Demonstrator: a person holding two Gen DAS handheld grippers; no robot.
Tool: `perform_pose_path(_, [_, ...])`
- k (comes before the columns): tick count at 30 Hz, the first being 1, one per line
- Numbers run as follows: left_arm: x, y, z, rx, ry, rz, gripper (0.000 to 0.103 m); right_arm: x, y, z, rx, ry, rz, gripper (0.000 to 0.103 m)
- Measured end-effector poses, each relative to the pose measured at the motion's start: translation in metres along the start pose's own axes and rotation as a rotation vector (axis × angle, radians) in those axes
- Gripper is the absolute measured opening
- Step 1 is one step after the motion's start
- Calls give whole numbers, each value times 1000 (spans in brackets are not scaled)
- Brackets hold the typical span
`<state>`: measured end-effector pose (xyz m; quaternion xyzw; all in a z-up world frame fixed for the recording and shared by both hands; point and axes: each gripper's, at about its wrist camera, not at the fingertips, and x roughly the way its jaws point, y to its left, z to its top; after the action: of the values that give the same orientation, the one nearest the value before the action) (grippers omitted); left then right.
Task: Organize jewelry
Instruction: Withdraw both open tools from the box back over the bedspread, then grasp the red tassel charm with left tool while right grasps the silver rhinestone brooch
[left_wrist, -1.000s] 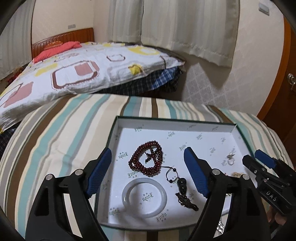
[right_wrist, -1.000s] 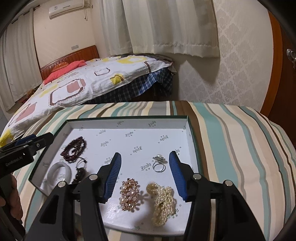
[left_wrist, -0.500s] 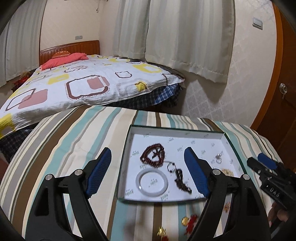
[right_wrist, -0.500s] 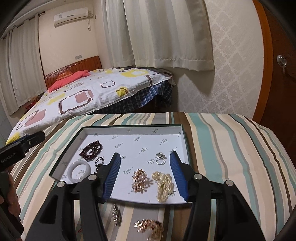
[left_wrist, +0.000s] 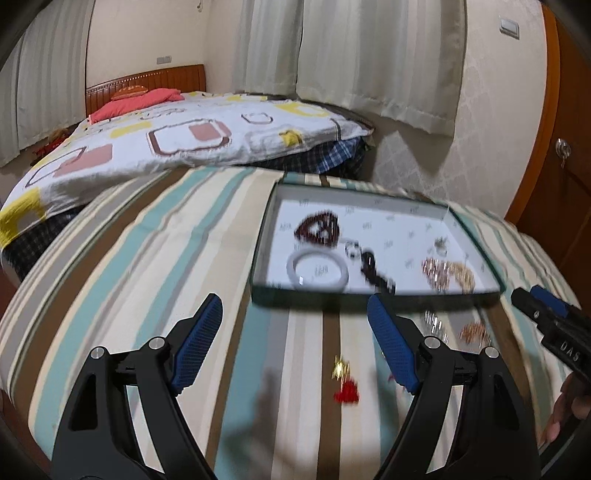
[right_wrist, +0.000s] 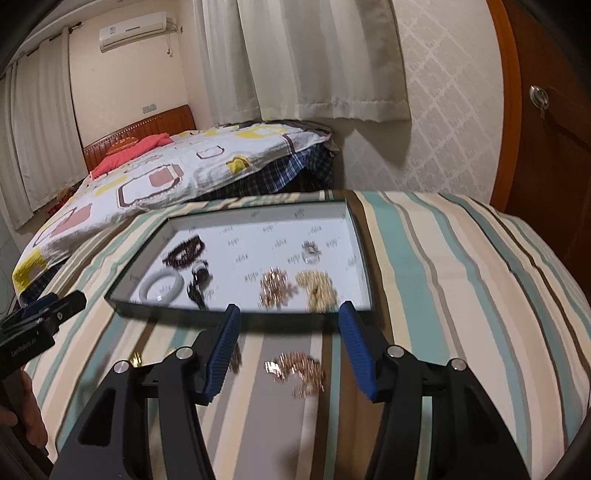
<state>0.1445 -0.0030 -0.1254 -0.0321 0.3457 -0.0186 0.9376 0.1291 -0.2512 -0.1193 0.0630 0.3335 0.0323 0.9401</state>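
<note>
1. A shallow tray (right_wrist: 360, 236) with a white printed lining is seen on a striped cover (right_wrist: 461, 266).
2. In the tray, a dark red bead bracelet (right_wrist: 184, 254) lies at the far left, with a white bangle (right_wrist: 161, 289) nearer the front edge.
3. A black pendant (right_wrist: 197, 282) is placed just beside the bangle.
4. A ring (right_wrist: 310, 253) is seen toward the tray's right side; a gold brooch (right_wrist: 275, 287) and a pearl piece (right_wrist: 319, 288) lie side by side near the front edge.
5. Outside the tray, on the cover, a rose-gold piece (right_wrist: 297, 371) is seen between the fingers of the right gripper (right_wrist: 290, 349), apart from both pads.
6. The right gripper is held partly open, with nothing gripped.
7. The left gripper (left_wrist: 293, 341) is held wide open and empty, above the cover in front of the tray.
8. A small gold and red charm (left_wrist: 345, 380) lies on the cover between the left fingers, blurred.
9. A bed (left_wrist: 184, 144) with a patterned quilt is seen behind.
</note>
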Motion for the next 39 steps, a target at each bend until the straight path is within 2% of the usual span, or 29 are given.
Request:
perform_pose_path(7, [9,-10,-36,27,70,-4,78,0,-5,-28,13,45,-14,55])
perform_pose_path(12, [15,-17,-43,43,89,-11,76,1,-5,-39,15,62,-8,55])
perform_pose_path(14, [18,-20,-45,51,99,-14,67,2,-5,-40,17,65,-4,55])
perform_pose_path(18, [27,-23,-50,60,138,-15,58,4,-8,-40,24,69,-2,55])
perform_pose_path(26, [34,-27,-55,78,173,-29,51,7,-11,-42,34,77,-3,55])
perform_pose_path(33, [35,-28,-56,114,158,-41,18,8,-8,-42,27,82,2,55])
perform_pose_path(36, [37,-24,-53,107,157,-49,11,8,-6,-42,22,84,5,55])
perform_pose_path(39, [37,-21,-51,95,158,-51,10,9,-4,-41,15,86,9,55])
